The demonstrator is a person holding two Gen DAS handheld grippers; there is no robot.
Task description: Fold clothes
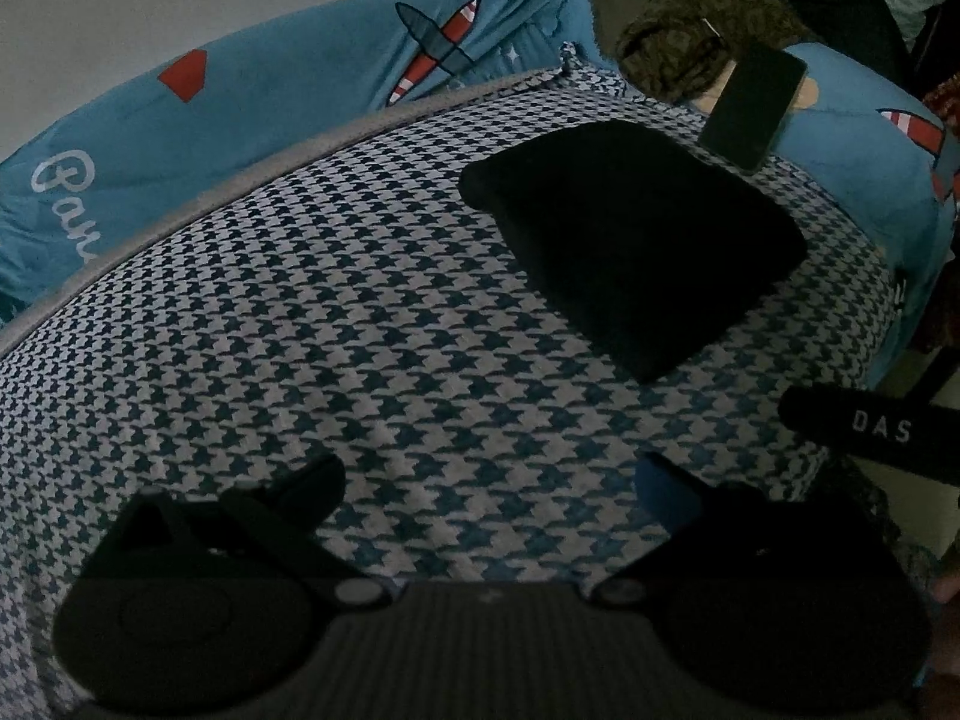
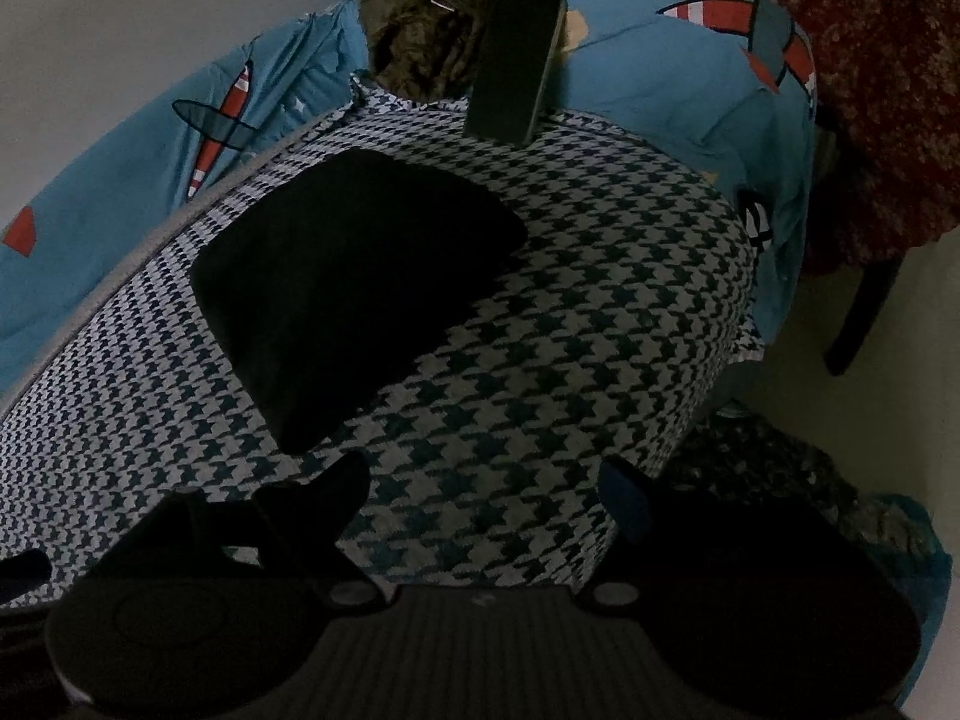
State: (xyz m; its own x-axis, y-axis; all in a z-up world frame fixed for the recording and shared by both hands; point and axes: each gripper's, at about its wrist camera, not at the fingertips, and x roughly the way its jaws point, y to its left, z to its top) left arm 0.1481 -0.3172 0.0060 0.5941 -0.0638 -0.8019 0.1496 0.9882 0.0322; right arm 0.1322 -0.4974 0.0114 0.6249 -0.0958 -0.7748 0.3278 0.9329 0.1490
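A black garment (image 1: 636, 240) lies folded into a flat rectangle on the houndstooth blanket (image 1: 360, 324) that covers the bed. It also shows in the right wrist view (image 2: 348, 294), left of centre. My left gripper (image 1: 489, 480) is open and empty, hovering over the blanket well short of the garment. My right gripper (image 2: 486, 480) is open and empty, just in front of the garment's near corner. Part of the right gripper, marked "DAS" (image 1: 876, 426), shows at the right edge of the left wrist view.
A dark phone (image 2: 516, 69) leans at the far edge of the blanket; it also shows in the left wrist view (image 1: 753, 111). An olive crumpled cloth (image 2: 432, 30) lies behind it. A blue airplane-print quilt (image 1: 270, 96) rings the bed. A red fuzzy cloth (image 2: 876, 96) hangs on a chair. More fabric lies on the floor (image 2: 780, 468).
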